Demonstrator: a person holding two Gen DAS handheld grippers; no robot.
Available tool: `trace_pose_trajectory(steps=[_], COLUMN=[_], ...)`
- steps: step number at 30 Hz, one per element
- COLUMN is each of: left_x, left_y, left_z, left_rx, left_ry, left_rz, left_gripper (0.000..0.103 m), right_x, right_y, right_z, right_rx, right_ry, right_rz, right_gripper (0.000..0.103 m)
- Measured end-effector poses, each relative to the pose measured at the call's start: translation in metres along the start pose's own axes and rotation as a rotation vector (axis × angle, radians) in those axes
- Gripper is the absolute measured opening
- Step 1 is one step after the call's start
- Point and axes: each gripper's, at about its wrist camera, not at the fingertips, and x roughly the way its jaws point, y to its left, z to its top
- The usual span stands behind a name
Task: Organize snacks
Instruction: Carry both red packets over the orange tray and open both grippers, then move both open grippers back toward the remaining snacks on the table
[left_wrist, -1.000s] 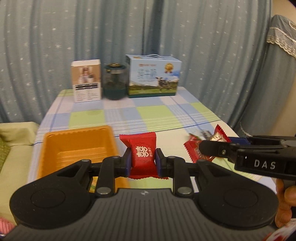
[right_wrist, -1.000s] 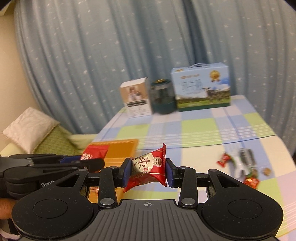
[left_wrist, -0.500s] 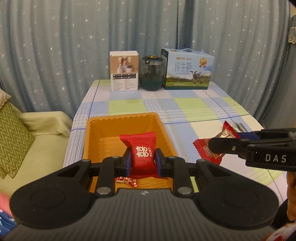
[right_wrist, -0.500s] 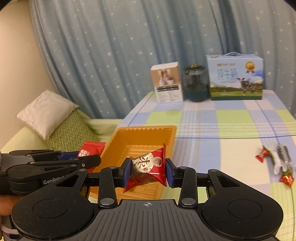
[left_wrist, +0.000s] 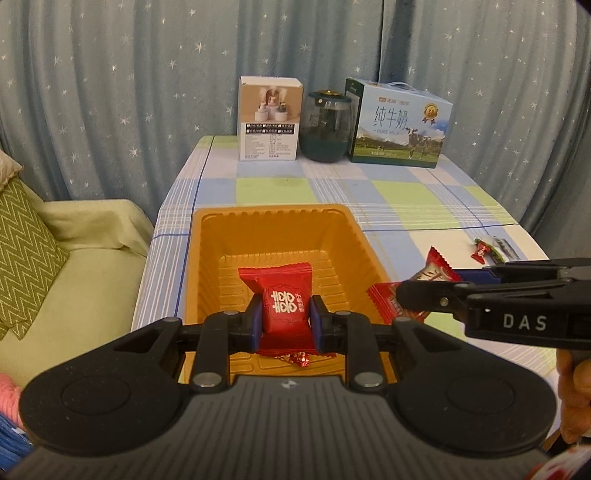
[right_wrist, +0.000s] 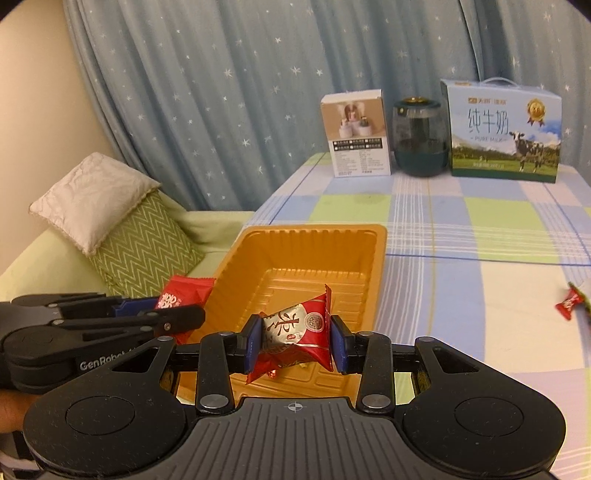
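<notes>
My left gripper (left_wrist: 286, 325) is shut on a flat red snack packet (left_wrist: 282, 299) and holds it over the near part of the orange tray (left_wrist: 273, 218). A small red wrapped candy (left_wrist: 300, 357) lies on the tray floor under it. My right gripper (right_wrist: 295, 341) is shut on a red and silver candy packet (right_wrist: 299, 328), above the tray's (right_wrist: 314, 232) near right corner. Each gripper shows in the other's view: the right one (left_wrist: 410, 295) at the tray's right side, the left one (right_wrist: 184, 314) at its left. Loose candies (left_wrist: 487, 249) remain on the cloth to the right.
At the table's far end stand a white box (left_wrist: 269, 118), a dark green jar (left_wrist: 327, 127) and a milk carton (left_wrist: 399, 127). A sofa with a green zigzag cushion (right_wrist: 144, 247) and a pale pillow (right_wrist: 92, 195) sits left of the table. Starred blue curtains hang behind.
Both grippers have swung left and down with their packets, from over the checked cloth to over the orange tray, which now fills the middle of both views.
</notes>
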Motion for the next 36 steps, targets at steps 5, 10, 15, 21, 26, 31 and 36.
trace_pose_trajectory(steps=[5, 10, 15, 21, 26, 31, 36], left_x=[0.013, 0.022, 0.017, 0.007, 0.002, 0.0, -0.003], left_y=[0.006, 0.012, 0.017, 0.022, 0.025, 0.028, 0.028], left_z=[-0.003, -0.003, -0.003, -0.005, -0.006, -0.009, -0.01], left_rx=[0.0, -0.02, -0.023, -0.024, -0.031, -0.04, -0.049], left_ry=[0.023, 0.038, 0.025, 0.014, 0.007, 0.007, 0.004], left_rz=[0.003, 0.005, 0.026, 0.041, 0.045, 0.051, 0.057], left_gripper=[0.023, 0.033, 0.039, 0.039, 0.039, 0.041, 0.043], right_x=[0.015, 0.022, 0.02, 0.022, 0.026, 0.034, 0.023], right_y=[-0.002, -0.007, -0.011, -0.008, -0.006, -0.006, -0.02], right_z=[-0.002, -0.003, -0.001, -0.001, -0.001, 0.0, 0.002], right_rx=[0.01, 0.021, 0.038, 0.046, 0.046, 0.051, 0.123], right_ry=[0.018, 0.027, 0.019, 0.028, 0.032, 0.036, -0.023], right_rz=[0.004, 0.004, 0.01, 0.025, 0.029, 0.058, 0.059], right_gripper=[0.039, 0.039, 0.039, 0.039, 0.039, 0.042, 0.084])
